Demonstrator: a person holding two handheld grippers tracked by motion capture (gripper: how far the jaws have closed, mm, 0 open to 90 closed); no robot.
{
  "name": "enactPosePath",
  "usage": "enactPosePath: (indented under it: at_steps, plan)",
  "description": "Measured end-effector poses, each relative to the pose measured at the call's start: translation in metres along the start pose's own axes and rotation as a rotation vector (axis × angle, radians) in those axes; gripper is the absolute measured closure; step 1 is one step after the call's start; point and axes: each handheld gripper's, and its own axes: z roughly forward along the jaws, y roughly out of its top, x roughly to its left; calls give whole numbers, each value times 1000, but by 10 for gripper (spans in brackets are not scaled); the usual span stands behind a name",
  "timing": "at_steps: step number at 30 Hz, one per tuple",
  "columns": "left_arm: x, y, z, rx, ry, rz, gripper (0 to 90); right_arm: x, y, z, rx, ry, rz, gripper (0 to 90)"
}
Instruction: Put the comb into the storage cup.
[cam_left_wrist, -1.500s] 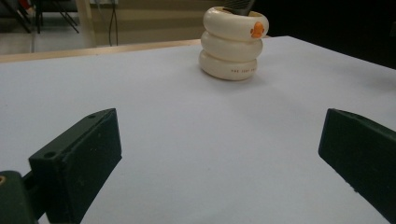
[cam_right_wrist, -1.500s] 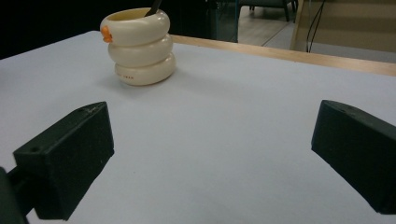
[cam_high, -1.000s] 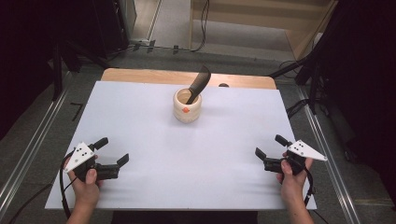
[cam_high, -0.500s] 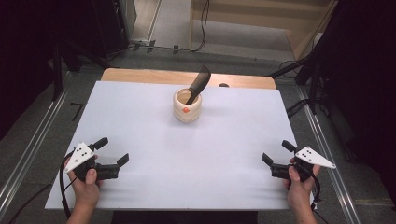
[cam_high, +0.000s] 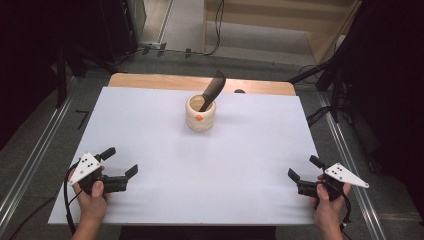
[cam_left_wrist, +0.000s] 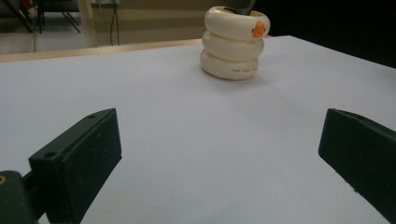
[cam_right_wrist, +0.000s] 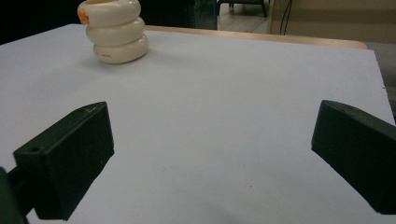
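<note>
Both my grippers, left (cam_high: 121, 161) & right (cam_high: 304, 168), gape empty, well short of the cup (cam_high: 200, 113) w/ comb (cam_high: 212, 91); right just slid back, so no reach yet.

The left tool (cam_high: 114, 170) and the right tool (cam_high: 306, 175) are black, each with two blocky, flat-faced jaws. A grey three-cornered plate dotted with small dark holes sits on top of each. A black cable loops from each handle. Seen close, the left tool's jaw carries small round screw holes. The person's forearms are bare, no sleeves.
</note>
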Motion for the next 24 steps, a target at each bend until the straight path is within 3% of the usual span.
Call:
enactPosePath:
  at_steps: [10,21,24]
  plan:
    - [0,0,0,-1,-4,1,0,-4,-8,-5,-13,15,14,0]
    - [-1,0,1,5,1,2,0,-1,-13,-1,-9,22,-24,0]
    - [-1,0,1,8,1,5,0,-3,-13,-1,-14,36,1,0]
